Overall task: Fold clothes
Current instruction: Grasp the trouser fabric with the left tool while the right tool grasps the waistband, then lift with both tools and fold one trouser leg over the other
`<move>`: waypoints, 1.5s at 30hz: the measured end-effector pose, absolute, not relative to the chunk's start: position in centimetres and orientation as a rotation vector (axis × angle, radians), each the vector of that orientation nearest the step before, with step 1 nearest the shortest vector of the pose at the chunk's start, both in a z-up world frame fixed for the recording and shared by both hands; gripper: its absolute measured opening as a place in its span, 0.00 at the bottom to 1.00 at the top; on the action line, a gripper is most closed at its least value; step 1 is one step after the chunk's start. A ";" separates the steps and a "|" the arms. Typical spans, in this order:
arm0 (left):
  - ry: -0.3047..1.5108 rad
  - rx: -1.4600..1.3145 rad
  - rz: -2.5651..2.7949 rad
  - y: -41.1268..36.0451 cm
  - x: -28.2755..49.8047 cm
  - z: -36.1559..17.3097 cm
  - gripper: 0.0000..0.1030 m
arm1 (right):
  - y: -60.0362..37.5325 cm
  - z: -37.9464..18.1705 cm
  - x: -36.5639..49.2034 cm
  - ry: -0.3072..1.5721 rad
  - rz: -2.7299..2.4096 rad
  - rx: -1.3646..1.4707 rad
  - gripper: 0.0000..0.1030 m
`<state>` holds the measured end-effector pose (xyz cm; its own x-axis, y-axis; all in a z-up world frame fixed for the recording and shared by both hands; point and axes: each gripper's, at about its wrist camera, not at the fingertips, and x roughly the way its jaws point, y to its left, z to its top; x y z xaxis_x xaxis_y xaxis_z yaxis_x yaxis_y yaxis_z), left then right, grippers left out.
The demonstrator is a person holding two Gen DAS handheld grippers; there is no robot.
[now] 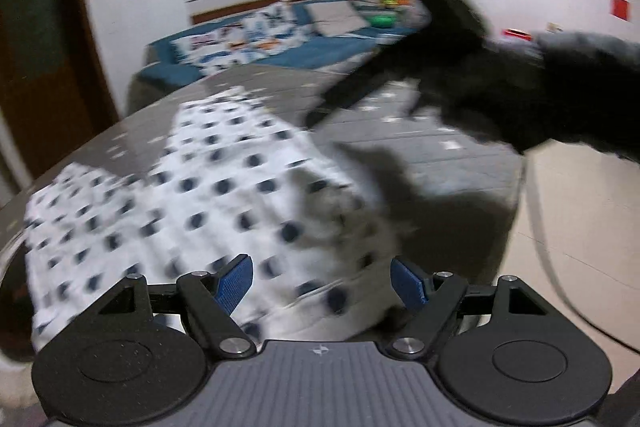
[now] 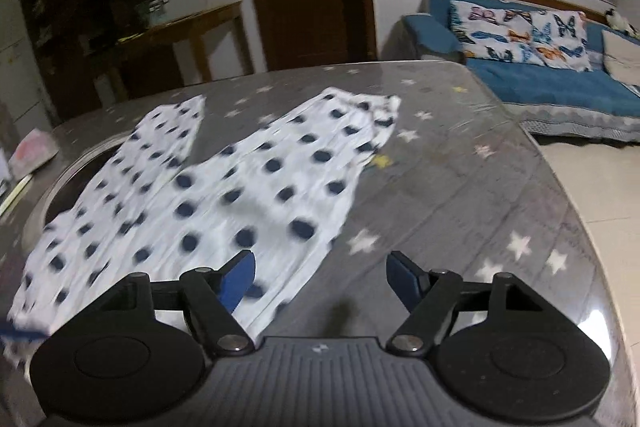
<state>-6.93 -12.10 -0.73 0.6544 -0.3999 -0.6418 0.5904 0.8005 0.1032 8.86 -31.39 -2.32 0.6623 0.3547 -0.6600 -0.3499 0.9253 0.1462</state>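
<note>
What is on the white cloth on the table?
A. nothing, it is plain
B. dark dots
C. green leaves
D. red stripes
B: the cloth spread on the table is white with dark round dots all over it, seen in both wrist views.

Dim indoor light, heavy motion blur, fisheye-bent edges, and glare on the glossy table (image 2: 592,315).
</note>
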 end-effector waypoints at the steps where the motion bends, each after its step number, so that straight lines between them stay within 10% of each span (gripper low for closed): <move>1: 0.645 0.327 -0.592 -12.8 -6.7 -0.8 0.75 | -31.5 -2.3 9.7 0.750 0.390 0.010 0.72; 11: 0.742 0.372 -0.598 -15.4 -3.7 -3.5 0.57 | -31.4 -3.5 19.1 0.762 0.355 0.027 0.59; 22: 0.792 0.289 -0.552 -14.9 -2.4 -2.7 0.15 | -30.0 -5.5 28.6 0.750 0.334 0.028 0.50; 28: 0.807 0.229 -0.534 -14.7 -1.9 -2.0 0.12 | -29.8 -6.2 31.1 0.749 0.316 0.045 0.39; 33: 0.807 0.189 -0.516 -14.2 -1.7 -1.4 0.11 | -29.7 -6.7 33.1 0.747 0.300 0.059 0.09; 45: 0.734 0.032 -0.478 -10.3 -2.5 1.8 0.08 | -28.2 -1.0 33.2 0.691 0.251 0.048 0.05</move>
<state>-2.46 -10.33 1.84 0.6405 -0.4081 -0.6506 0.4305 0.8923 -0.1360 33.17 -28.16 -0.96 0.7415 0.2444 -0.6248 -0.2126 0.9689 0.1267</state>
